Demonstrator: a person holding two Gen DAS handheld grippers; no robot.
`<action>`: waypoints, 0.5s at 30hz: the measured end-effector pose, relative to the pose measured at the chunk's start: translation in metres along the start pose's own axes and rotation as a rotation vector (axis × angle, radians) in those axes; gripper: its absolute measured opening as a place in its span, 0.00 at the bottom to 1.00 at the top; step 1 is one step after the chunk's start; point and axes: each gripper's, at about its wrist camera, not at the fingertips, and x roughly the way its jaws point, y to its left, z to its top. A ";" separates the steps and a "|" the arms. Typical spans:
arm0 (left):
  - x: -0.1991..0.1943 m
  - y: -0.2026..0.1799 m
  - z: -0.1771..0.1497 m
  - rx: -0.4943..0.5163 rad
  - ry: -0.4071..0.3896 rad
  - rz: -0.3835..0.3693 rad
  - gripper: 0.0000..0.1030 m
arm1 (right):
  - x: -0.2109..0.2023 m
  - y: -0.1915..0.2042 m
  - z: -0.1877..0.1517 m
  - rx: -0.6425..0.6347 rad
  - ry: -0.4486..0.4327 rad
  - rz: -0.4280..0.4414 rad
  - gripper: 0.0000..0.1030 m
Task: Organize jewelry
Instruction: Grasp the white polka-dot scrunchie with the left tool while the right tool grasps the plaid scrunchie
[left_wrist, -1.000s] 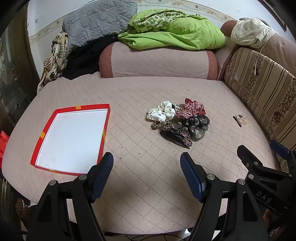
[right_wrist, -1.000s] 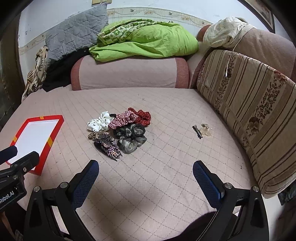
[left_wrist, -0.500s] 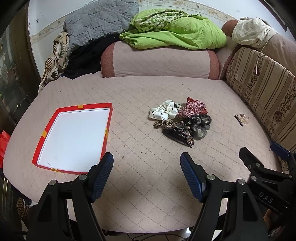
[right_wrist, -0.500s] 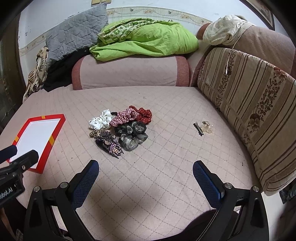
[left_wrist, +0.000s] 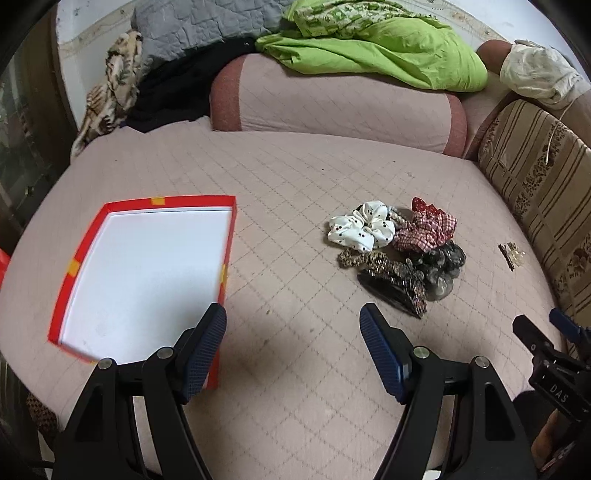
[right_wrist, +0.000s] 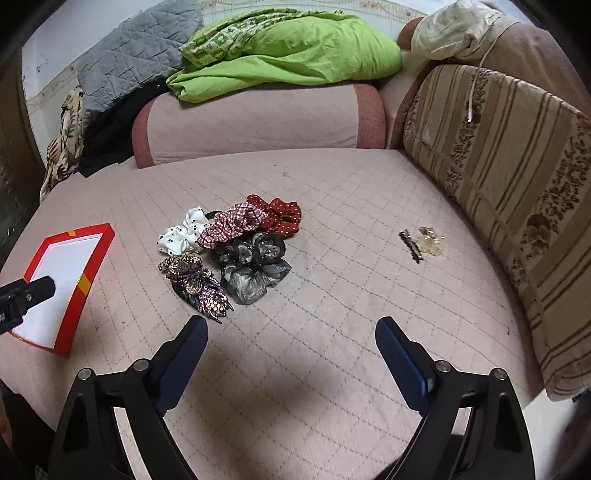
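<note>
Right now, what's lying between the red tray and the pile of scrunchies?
Nothing: between the red tray and the pile of scrunchies there is only bare quilted cover, clearest in the left wrist view.

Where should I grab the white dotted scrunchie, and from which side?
Pinch the white dotted scrunchie across its puffy outer ruffle on the side facing the red tray, coming from above. That edge lies free, while the opposite edge touches the checked scrunchie.

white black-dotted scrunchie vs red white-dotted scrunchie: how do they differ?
The white black-dotted fabric scrunchie lies at the pile's red-tray end; the red white-dotted fabric scrunchie lies at the striped-cushion end. The white one is almost fully exposed; the red one is partly covered by a checked scrunchie. Both are gathered, dotted, and ungripped.
</note>
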 end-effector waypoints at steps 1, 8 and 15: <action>0.005 0.001 0.004 0.000 0.004 -0.003 0.72 | 0.003 0.000 0.002 -0.003 0.001 0.006 0.89; 0.054 0.003 0.038 -0.009 0.048 -0.048 0.72 | 0.033 0.009 0.026 -0.014 0.008 0.092 0.79; 0.113 0.003 0.075 -0.065 0.099 -0.136 0.72 | 0.070 0.019 0.059 0.009 0.003 0.178 0.77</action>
